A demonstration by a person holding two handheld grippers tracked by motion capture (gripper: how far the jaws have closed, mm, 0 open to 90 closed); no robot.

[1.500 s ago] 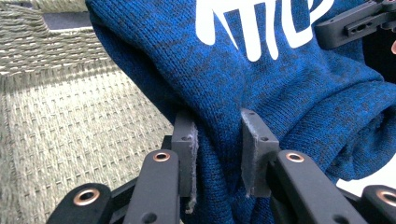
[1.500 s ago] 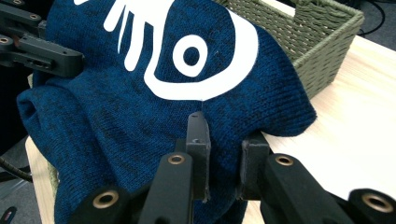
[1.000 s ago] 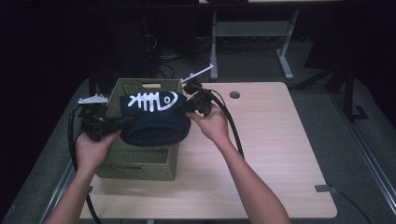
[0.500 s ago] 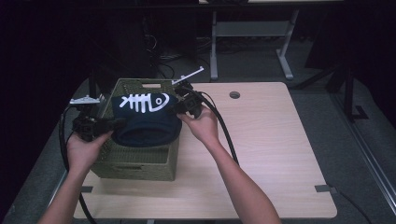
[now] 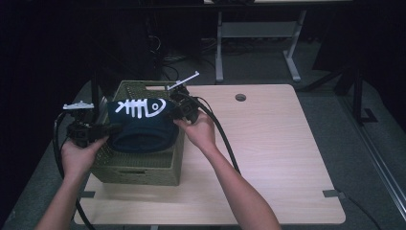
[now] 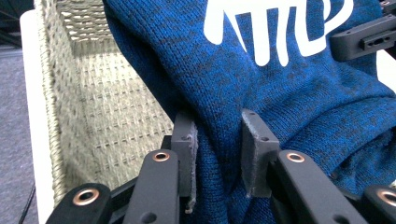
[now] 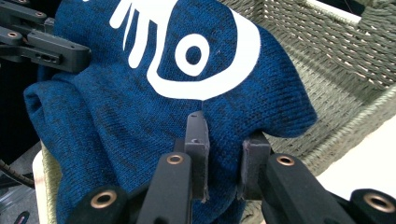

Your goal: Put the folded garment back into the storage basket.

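Folded fish-skeleton sweater (image 5: 141, 125) held over woven basket (image 5: 143, 167)

Left gripper (image 6: 217, 154) and right gripper (image 7: 223, 156) each pinch cloth; thin holds could slip, unfolding it.

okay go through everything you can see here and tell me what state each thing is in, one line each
Sweater: folded, blue with a white fish-bone print, held up over the basket by both grippers.
Basket: upright on the table, open top, inside looks empty where visible.
Left gripper: fingers shut on a fold of the sweater.
Right gripper: fingers shut on the sweater's other edge.
Table: the basket stands on its left part.
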